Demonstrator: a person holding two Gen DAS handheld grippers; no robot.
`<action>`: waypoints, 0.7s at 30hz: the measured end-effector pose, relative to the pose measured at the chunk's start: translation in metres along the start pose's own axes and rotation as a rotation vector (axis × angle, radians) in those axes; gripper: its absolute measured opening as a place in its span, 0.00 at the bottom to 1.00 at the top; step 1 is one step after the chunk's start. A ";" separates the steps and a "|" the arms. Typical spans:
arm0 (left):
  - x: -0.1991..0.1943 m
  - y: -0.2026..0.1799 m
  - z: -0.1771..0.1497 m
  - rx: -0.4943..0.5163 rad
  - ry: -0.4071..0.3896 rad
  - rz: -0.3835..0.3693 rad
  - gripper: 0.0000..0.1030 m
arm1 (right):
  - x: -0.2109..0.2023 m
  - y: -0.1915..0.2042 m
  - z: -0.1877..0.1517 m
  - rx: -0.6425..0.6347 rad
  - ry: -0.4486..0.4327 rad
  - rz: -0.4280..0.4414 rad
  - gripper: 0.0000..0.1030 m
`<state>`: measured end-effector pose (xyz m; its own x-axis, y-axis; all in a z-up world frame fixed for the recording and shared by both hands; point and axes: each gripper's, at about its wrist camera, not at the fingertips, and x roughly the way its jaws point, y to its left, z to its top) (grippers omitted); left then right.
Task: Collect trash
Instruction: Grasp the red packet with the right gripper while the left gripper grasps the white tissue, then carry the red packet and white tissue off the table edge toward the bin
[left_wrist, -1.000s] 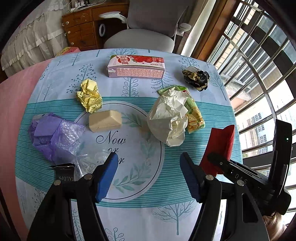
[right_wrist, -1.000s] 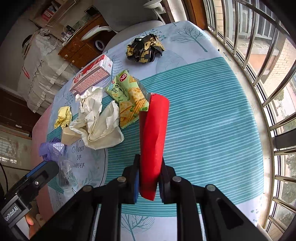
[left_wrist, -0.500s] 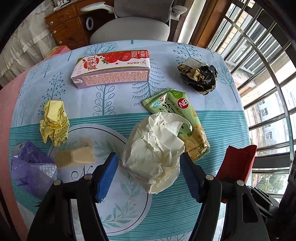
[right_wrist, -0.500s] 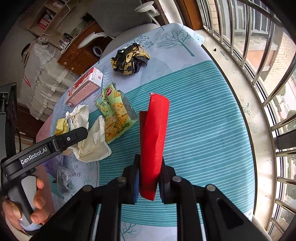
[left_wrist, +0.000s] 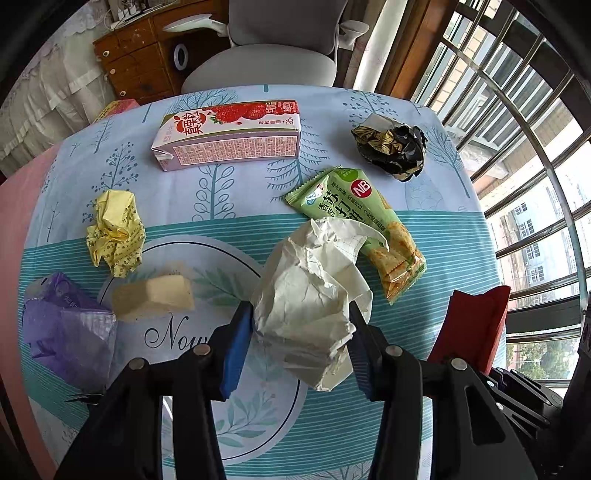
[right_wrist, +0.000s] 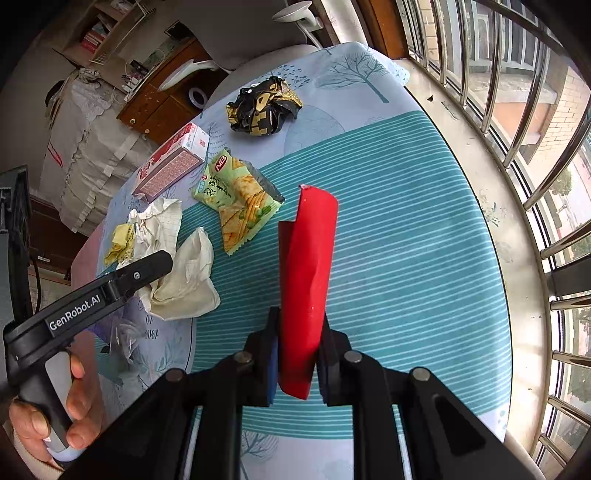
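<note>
My left gripper (left_wrist: 300, 347) is open, its blue pads on either side of a crumpled white paper (left_wrist: 314, 291), which lies on the table and partly covers a green cracker packet (left_wrist: 365, 218). My right gripper (right_wrist: 295, 354) is shut on a red bag (right_wrist: 308, 266) and holds it upright above the teal-striped cloth. The red bag also shows in the left wrist view (left_wrist: 476, 325). The white paper (right_wrist: 184, 273) and the left gripper's body (right_wrist: 110, 291) show at the left of the right wrist view.
On the table lie a pink strawberry milk carton (left_wrist: 229, 136), a black-and-gold crumpled wrapper (left_wrist: 391, 147), a yellow crumpled paper (left_wrist: 114, 232), a beige block (left_wrist: 155, 297) and a purple plastic bag (left_wrist: 62, 325). A grey chair (left_wrist: 266, 62) stands behind; window bars (right_wrist: 535, 147) run along the right.
My left gripper has moved forward and right, and its jaws now flank the white paper. The right gripper still holds the red bag, almost unmoved.
</note>
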<state>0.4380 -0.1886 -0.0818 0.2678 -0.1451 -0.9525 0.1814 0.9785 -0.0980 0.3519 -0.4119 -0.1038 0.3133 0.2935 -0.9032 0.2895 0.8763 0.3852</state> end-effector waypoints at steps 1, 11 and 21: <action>-0.006 0.001 -0.005 -0.002 -0.007 -0.004 0.46 | -0.001 0.002 -0.002 -0.005 0.001 0.000 0.16; -0.084 0.019 -0.085 -0.015 -0.083 -0.046 0.46 | -0.024 0.041 -0.049 -0.078 0.012 0.003 0.16; -0.151 0.070 -0.182 -0.019 -0.153 -0.051 0.46 | -0.055 0.097 -0.135 -0.180 0.029 0.016 0.16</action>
<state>0.2378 -0.0721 0.0023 0.4000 -0.2136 -0.8913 0.1811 0.9717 -0.1516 0.2410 -0.2910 -0.0424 0.2896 0.3170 -0.9031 0.1170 0.9248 0.3621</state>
